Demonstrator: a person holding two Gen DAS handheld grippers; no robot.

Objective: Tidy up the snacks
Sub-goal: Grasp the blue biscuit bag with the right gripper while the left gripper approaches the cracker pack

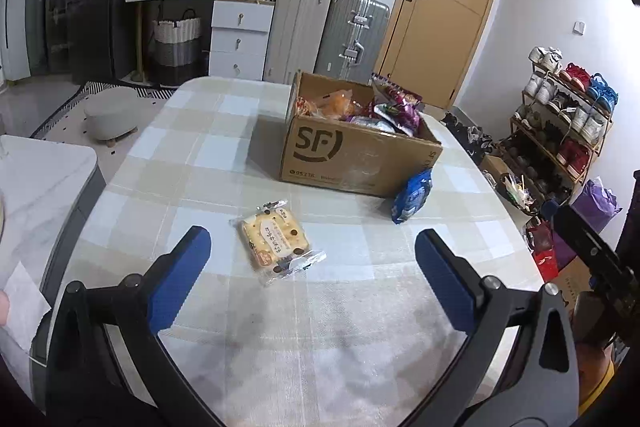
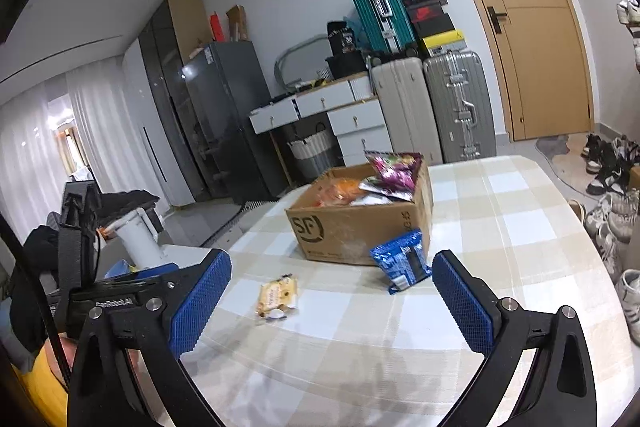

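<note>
A cardboard SF box [image 1: 356, 155] [image 2: 352, 227] stands on the checked table, filled with several snack packets. A clear-wrapped biscuit packet [image 1: 276, 241] [image 2: 278, 297] lies flat on the cloth in front of the box. A blue snack bag [image 1: 414, 197] [image 2: 402, 261] leans against the box's near right corner. My left gripper [image 1: 312, 251] is open and empty, just short of the biscuit packet. My right gripper [image 2: 332, 279] is open and empty, short of the blue bag, which is nearer its right finger.
The oval table [image 1: 320, 327] has a rounded edge at left and right. A white marble counter [image 1: 36, 187] is at the left. Suitcases [image 1: 352, 31], drawers and a door stand behind; a shoe rack [image 1: 560, 123] is at the right.
</note>
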